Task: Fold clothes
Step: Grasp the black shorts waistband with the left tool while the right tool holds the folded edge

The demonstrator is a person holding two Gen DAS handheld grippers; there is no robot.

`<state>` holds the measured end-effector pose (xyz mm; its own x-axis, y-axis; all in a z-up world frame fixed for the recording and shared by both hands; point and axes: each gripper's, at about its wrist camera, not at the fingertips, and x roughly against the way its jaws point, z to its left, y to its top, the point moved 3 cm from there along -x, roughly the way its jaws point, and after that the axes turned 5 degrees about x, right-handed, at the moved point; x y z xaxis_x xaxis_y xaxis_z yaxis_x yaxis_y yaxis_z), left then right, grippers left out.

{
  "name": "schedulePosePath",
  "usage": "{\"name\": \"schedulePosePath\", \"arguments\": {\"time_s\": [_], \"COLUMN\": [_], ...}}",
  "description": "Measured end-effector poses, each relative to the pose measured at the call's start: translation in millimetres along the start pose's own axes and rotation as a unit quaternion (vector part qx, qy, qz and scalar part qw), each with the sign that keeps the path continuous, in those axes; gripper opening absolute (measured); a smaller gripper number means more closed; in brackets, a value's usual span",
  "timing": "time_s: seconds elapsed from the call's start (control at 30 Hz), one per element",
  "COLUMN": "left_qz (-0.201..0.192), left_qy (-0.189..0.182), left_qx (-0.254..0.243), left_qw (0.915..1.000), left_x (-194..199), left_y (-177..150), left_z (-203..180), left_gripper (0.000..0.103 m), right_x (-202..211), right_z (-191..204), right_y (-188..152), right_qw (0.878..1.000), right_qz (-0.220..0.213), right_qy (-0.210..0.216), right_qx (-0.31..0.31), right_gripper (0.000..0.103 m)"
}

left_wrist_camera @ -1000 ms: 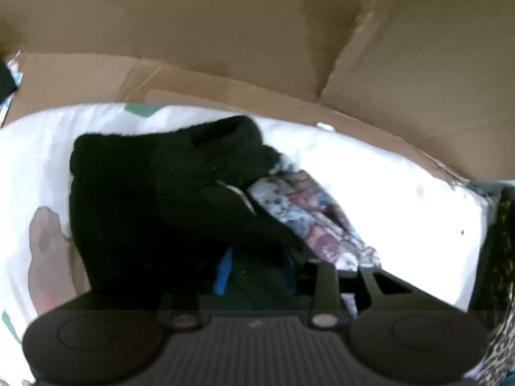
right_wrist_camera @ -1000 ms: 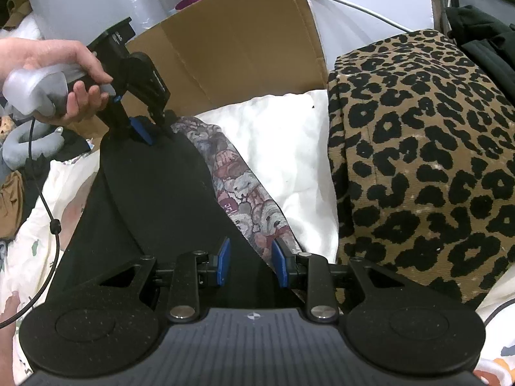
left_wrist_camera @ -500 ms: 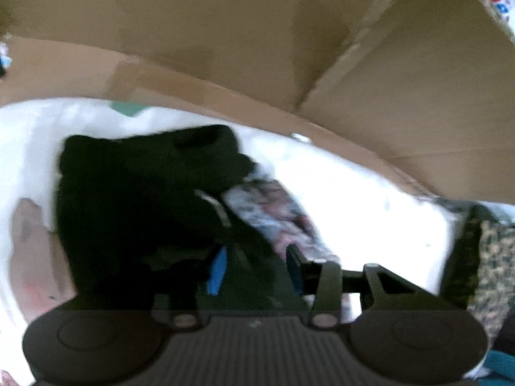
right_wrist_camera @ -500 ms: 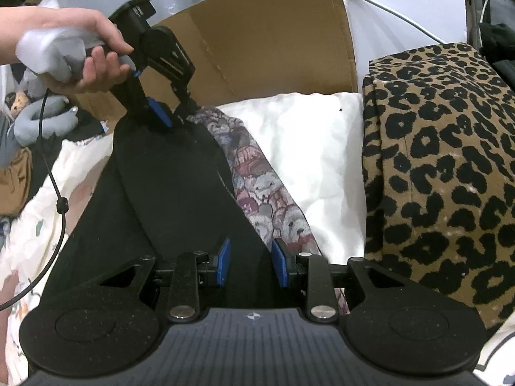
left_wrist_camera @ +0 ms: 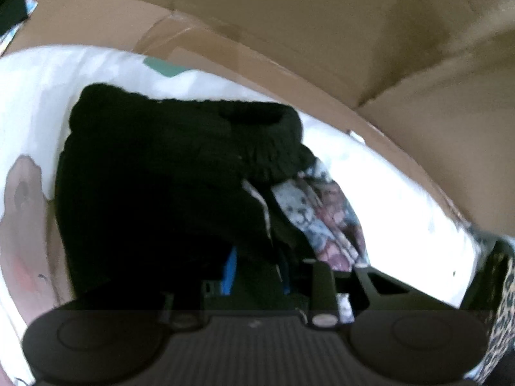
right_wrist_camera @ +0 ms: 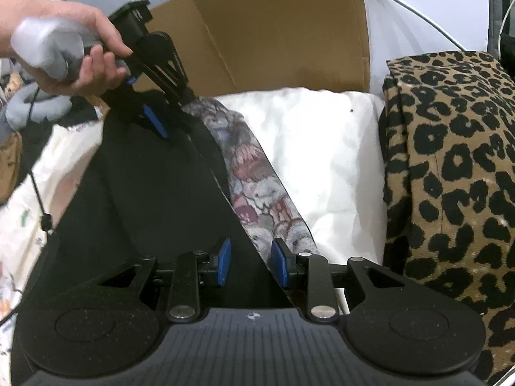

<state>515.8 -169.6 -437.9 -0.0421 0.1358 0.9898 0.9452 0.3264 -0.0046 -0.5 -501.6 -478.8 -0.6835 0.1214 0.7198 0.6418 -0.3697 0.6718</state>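
R wrist view, L to R: person's hand point(right_wrist_camera: 69, 54) grips the pale handle of the L gripper point(right_wrist_camera: 167, 122), which points down onto the far end of the black garment point(right_wrist_camera: 154, 199). L jaws are closing w/ black fabric between them; one blue pad point(right_wrist_camera: 154, 124) shows, the other is hidden, so can't tell if the pads press yet. A thin black cord point(right_wrist_camera: 38, 193) hangs from the handle over the printed sheet point(right_wrist_camera: 29, 225) at the left edge.

Black garment lies lengthwise on the bed, from the L gripper down to the R gripper point(right_wrist_camera: 251, 265). R gripper jaws sit part-closed astride the near end's edge, fabric between the blue pads; looks pinched, but contact isn't clear.

Just right of the black one, touching it, lies a patterned cloth point(right_wrist_camera: 257, 193), a narrow strip w/ animal print. Then a white pillow point(right_wrist_camera: 322, 148) behind/under it. A cardboard sheet point(right_wrist_camera: 273, 32) stands upright behind the pillow. Far right: leopard-print cloth point(right_wrist_camera: 450, 177), a bulky heap beside the pillow.

L wrist view (blurry): black garment point(left_wrist_camera: 161, 186) bunched, ribbed cuff or collar at top right; patterned cloth point(left_wrist_camera: 325, 215) right of it; L gripper point(left_wrist_camera: 257, 273) fingers buried in dark fabric; cardboard point(left_wrist_camera: 289, 25) fills the top.
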Motion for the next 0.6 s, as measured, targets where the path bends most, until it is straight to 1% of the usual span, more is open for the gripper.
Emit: {"name": "schedulePosePath", "arguments": {"time_s": [0.13,0.23,0.27,0.3,0.33,0.37,0.4,0.47,0.6], "left_qz": [-0.013,-0.015,-0.015,-0.015,-0.014,-0.014,-0.014,-0.017,-0.02], "left_qy": [-0.007,-0.007,-0.006,-0.005,-0.005,-0.009,-0.012,-0.016,-0.027], "left_qx": [0.017,0.018,0.017,0.016,0.015,0.014,0.013,0.004,-0.018], "left_qw": [0.9998,0.9997,0.9997,0.9998,0.9998,0.9998,0.9997,0.9997,0.9993], "left_x": [-5,-4,-3,-2,0,3,7,17,37], "left_y": [-1,-2,-2,-2,-2,-4,-5,-7,-11], "left_z": [5,7,8,9,9,10,11,11,9], "left_gripper": [0.032,0.031,0.029,0.023,0.015,0.012,0.008,0.006,0.005], "right_x": [-6,-4,-3,-3,-2,-1,1,5,17], "right_z": [1,2,3,3,3,3,4,6,8], "right_y": [-8,-12,-13,-14,-14,-14,-14,-13,-17], "right_qw": [1.0,1.0,1.0,1.0,1.0,0.999,0.999,0.999,0.998], "right_qz": [0.016,0.011,0.009,0.007,0.004,0.0,-0.005,-0.018,-0.04], "right_qy": [-0.005,-0.004,-0.003,-0.003,-0.002,0.0,0.002,0.001,0.006], "right_qx": [0.014,0.022,0.024,0.026,0.029,0.033,0.04,0.049,0.038], "right_gripper": [0.035,0.035,0.035,0.033,0.022,0.006,0.002,0.001,0.001]}}
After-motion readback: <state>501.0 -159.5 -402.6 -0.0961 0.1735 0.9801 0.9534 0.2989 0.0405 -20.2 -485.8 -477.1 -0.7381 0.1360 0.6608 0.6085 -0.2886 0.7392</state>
